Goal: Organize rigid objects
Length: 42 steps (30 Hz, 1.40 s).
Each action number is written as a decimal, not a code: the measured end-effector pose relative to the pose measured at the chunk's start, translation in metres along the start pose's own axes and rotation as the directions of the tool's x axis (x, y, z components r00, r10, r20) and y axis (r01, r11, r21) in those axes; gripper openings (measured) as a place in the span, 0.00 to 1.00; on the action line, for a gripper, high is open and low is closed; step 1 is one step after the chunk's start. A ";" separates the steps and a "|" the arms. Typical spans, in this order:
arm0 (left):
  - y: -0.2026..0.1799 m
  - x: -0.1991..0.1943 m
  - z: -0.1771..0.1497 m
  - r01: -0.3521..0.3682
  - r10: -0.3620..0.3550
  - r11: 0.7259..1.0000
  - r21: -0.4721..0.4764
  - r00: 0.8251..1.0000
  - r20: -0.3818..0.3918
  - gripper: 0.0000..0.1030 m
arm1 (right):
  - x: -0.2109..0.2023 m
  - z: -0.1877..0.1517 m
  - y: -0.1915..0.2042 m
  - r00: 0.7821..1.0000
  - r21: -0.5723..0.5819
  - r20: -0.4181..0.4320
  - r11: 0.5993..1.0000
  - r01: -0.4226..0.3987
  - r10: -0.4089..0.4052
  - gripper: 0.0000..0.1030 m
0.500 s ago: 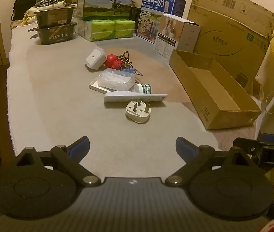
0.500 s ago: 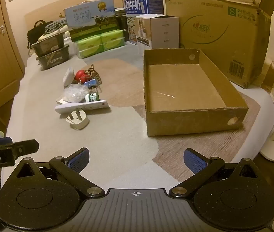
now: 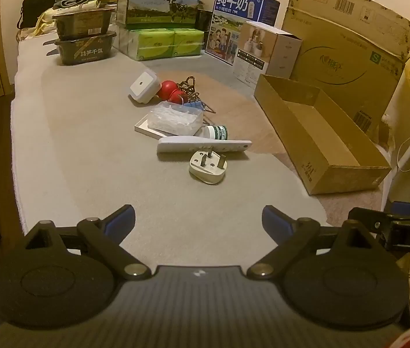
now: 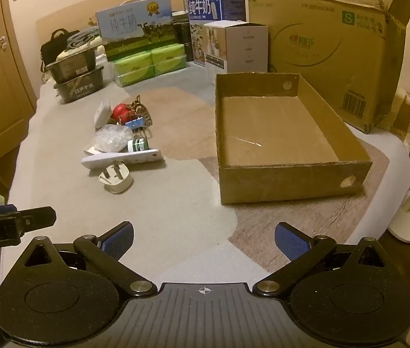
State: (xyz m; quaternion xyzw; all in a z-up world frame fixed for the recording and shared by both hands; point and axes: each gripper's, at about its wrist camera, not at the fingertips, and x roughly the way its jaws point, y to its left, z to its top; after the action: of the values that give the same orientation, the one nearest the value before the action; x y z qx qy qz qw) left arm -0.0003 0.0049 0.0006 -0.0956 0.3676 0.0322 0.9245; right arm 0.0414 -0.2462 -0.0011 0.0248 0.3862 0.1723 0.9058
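1. My left gripper (image 3: 198, 221) and right gripper (image 4: 204, 239) hang released, ribbed blue pads spread wide.
2. Smooth white plug (image 3: 207, 167) lies prongs-up, touching the long remote (image 3: 204, 146).
3. Shallow cardboard tray (image 4: 291, 184) sits nearby on carpet.

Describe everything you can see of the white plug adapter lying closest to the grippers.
The white plug adapter is a rounded, glossy block that looks like plastic, lying on its back on the grey bed cover with three flat metal prongs pointing up. It sits at the near end of the clutter, just in front of the long white remote; whether they touch is unclear. Nothing grips it: both grippers hang open, well short of it.
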 end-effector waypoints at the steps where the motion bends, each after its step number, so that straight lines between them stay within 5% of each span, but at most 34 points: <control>1: 0.000 -0.001 0.000 0.000 0.000 1.000 0.001 1.000 0.000 0.90 | 0.000 0.000 -0.002 1.000 0.002 -0.001 1.000 0.000 0.000 1.00; 42: -0.004 0.000 -0.001 0.022 -0.022 1.000 0.006 1.000 0.002 0.89 | -0.003 0.000 0.004 1.000 0.002 0.001 1.000 0.015 -0.015 1.00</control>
State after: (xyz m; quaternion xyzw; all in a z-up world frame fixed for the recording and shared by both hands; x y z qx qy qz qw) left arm -0.0011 0.0010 0.0006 -0.0970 0.3656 0.0212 0.9255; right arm 0.0388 -0.2438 0.0013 0.0229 0.3863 0.1653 0.9071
